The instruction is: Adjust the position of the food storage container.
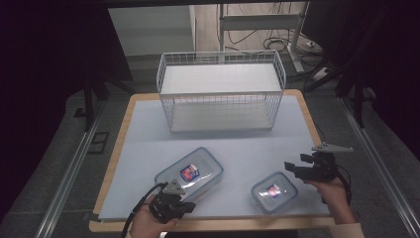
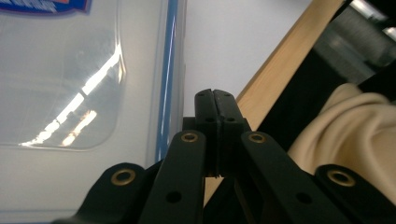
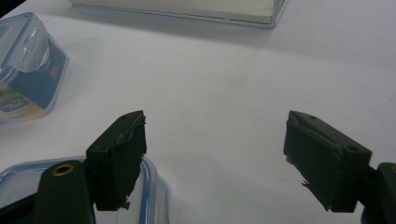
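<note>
A large clear container [image 1: 189, 173] with a blue rim and a red-and-blue label lies on the white mat, front centre. My left gripper [image 1: 188, 205] sits at its near edge by the table's front. In the left gripper view its jaws [image 2: 215, 95] are shut with nothing between them, right beside the container's blue rim [image 2: 168, 79]. A small clear container [image 1: 274, 192] lies to the right. My right gripper [image 1: 293, 168] hovers just beyond it, open, with nothing between its fingers [image 3: 215, 128]. The small container's rim [image 3: 152, 184] shows under the left jaw, and the large container [image 3: 28, 65] farther off.
A white wire basket shelf [image 1: 221, 91] with two levels stands at the back of the mat; its base [image 3: 187, 9] shows in the right gripper view. The wooden table edge [image 2: 280, 65] runs close to my left gripper. A cream sleeve [image 2: 355, 126] lies below it.
</note>
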`<state>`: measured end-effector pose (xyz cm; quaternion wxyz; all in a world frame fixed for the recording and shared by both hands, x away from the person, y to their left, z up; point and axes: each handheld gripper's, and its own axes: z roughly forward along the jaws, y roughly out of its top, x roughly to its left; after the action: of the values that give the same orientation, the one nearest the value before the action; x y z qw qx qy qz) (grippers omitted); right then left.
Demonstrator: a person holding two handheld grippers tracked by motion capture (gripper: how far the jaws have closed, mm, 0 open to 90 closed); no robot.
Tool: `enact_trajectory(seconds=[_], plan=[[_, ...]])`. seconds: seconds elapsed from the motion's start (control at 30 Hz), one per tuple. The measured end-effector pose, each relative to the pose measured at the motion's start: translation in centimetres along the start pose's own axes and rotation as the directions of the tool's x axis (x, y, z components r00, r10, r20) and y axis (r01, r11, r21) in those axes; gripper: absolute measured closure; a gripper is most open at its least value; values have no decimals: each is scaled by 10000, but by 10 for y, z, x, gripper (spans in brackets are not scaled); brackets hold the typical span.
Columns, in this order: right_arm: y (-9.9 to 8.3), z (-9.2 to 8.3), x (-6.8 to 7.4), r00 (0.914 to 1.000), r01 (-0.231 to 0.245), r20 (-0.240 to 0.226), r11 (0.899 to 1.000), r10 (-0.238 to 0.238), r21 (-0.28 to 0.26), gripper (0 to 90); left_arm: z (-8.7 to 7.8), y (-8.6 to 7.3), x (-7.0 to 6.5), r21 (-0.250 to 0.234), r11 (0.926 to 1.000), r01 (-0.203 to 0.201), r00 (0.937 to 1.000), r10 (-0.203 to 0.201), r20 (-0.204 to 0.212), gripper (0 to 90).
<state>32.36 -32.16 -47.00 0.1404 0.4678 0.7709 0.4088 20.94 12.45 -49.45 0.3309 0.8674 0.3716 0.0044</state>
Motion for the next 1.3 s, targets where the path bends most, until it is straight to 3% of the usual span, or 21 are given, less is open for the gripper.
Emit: enact_trajectory(seconds=[0.17, 0.33, 0.43, 0.57, 0.7, 0.87, 0.93, 1.03, 1.1, 1.17, 1.27, 1.3], plan=[[0, 1, 0, 10000, 18, 4, 10000, -18, 16, 208, -2, -3, 14, -163, 9995, 262, 9974, -273, -663, 900], [-1, 2, 0, 10000, 11, -2, 10000, -11, 61, 208, -8, -6, 29, -296, 9985, 459, 9951, -483, -861, 900], [-1, 2, 0, 10000, -10, 79, 10000, 10, 52, 208, -11, -9, 44, -542, 9953, 798, 9924, -845, -893, 900], [0, 2, 0, 9999, -31, 100, 10000, 31, -14, 208, -13, -11, 53, -640, 9935, 941, 9890, -1007, -1086, 900], [0, 2, 0, 9999, -59, 129, 10000, 60, -35, 209, -18, -14, 58, -911, 9874, 1294, 9872, -1369, -822, 900], [-1, 2, 0, 9999, -56, 125, 10000, 56, 6, 209, -26, -14, 53, -1171, 9851, 1256, 9879, -1350, -760, 900], [-1, 2, 1, 9999, -30, 132, 10000, 30, -12, 210, -33, -14, 51, -1353, 9825, 1279, 9902, -1342, -389, 900], [0, 0, 0, 9998, -65, 164, 9999, 67, -101, 211, -49, -12, 48, -1727, 9770, 1254, 9902, -1340, -393, 900], [0, -1, 0, 9998, -70, 169, 9999, 72, -146, 212, -62, -13, 51, -2083, 9685, 1362, 9867, -1514, -590, 900], [0, -2, -1, 9997, -113, 209, 9998, 116, -157, 212, -75, -16, 58, -2362, 9589, 1572, 9793, -1822, -882, 900], [1, -2, -1, 9997, -117, 233, 9998, 121, -172, 212, -88, -27, 74, -2653, 9406, 2119, 9602, -2510, -1229, 900], [1, -2, -1, 9996, -111, 242, 9998, 115, -169, 212, -90, -35, 88, -2639, 9305, 2538, 9446, -2972, -1393, 900]])
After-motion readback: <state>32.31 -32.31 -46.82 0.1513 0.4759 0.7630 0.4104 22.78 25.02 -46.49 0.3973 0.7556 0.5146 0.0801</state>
